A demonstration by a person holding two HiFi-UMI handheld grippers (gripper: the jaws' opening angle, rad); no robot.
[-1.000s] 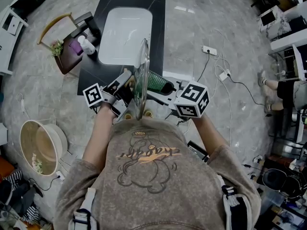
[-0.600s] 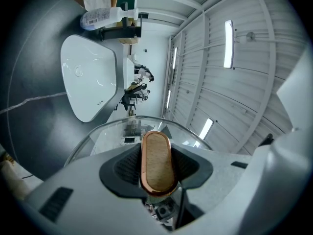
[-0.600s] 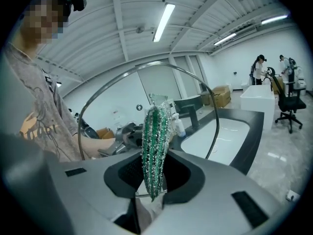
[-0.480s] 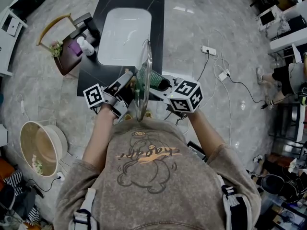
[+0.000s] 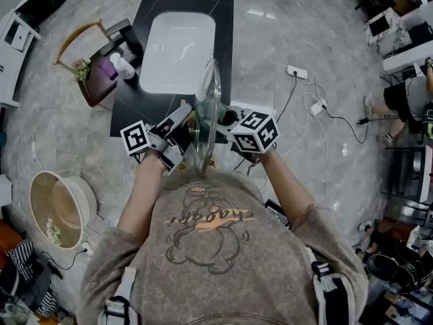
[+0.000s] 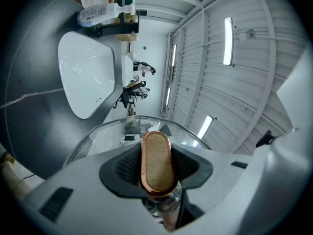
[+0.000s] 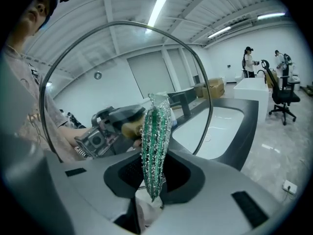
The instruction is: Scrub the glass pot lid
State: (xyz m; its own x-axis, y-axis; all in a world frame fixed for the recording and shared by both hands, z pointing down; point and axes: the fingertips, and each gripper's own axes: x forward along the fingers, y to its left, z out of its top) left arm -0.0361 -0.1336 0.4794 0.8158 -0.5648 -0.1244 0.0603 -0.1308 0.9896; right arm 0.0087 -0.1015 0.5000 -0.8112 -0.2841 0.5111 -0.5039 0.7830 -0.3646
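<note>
Shift since a second ago: my right gripper [image 5: 219, 118] has come down and in toward the glass, its marker cube [image 5: 254, 132] now nearer the lid's rim; my left gripper [image 5: 180, 122] has barely stirred.
Left gripper: clamped on the knob [image 6: 156, 161] of the glass pot lid [image 5: 209, 100], a wood-topped knob with a copper rim, a dark pad pressing each of its sides.
Right gripper: closed on a green scrubber [image 7: 155, 148] with silvery threads, which stands up out of the jaws, pinched low down.
Lid: held up in the air on edge between my two grippers, leaning slightly, knob side toward my left, inner face toward my right.
Scrubber and glass: the scrubber's tip lies right at the lid's inner face; whether it presses on the glass I cannot tell.
Below: a dark counter [image 5: 224, 20] with a white sink basin [image 5: 177, 49] set in it, just beyond the lid's upper rim in the head view.
Beside the basin: a white bottle [image 5: 122, 65] at the counter's left edge.
</note>
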